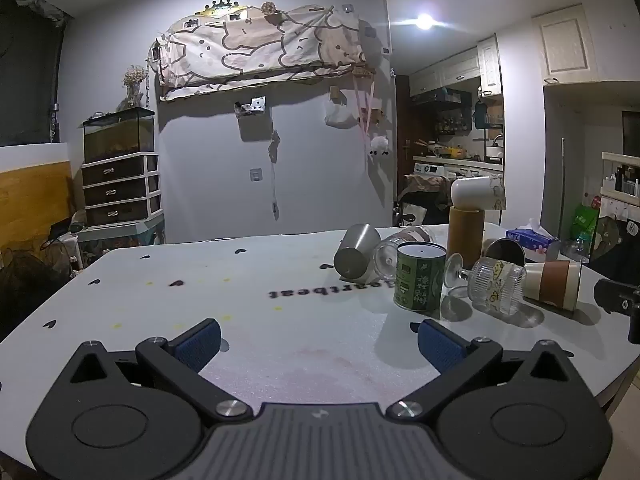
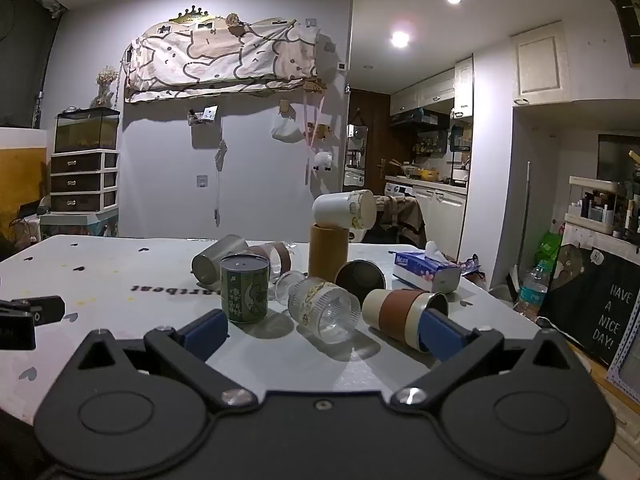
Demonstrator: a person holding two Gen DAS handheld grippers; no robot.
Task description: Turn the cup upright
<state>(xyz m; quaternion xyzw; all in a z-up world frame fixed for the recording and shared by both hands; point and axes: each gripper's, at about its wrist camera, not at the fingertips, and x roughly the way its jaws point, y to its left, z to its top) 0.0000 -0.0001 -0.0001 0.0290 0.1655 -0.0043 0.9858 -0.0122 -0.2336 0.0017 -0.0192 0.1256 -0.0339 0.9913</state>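
Both claws gape empty: left claw [image 1: 319, 342] over the table [image 1: 200, 280]; right claw [image 2: 324, 330] near the toppled ribbed glass cup [image 2: 325, 310].

six tipped cups [image 2: 404, 314], one can [image 2: 244, 289]

A pale grey wall [image 1: 312, 168] carries a bundled cartoon-print cloth [image 1: 260, 52] hung high. A glass tank [image 1: 119, 135] sits atop a white-framed drawer unit with dark drawers [image 1: 120, 188] at the left. Two round ceiling lights [image 1: 424, 21] glow above a kitchen with cream cabinets [image 2: 540, 64] at the right.
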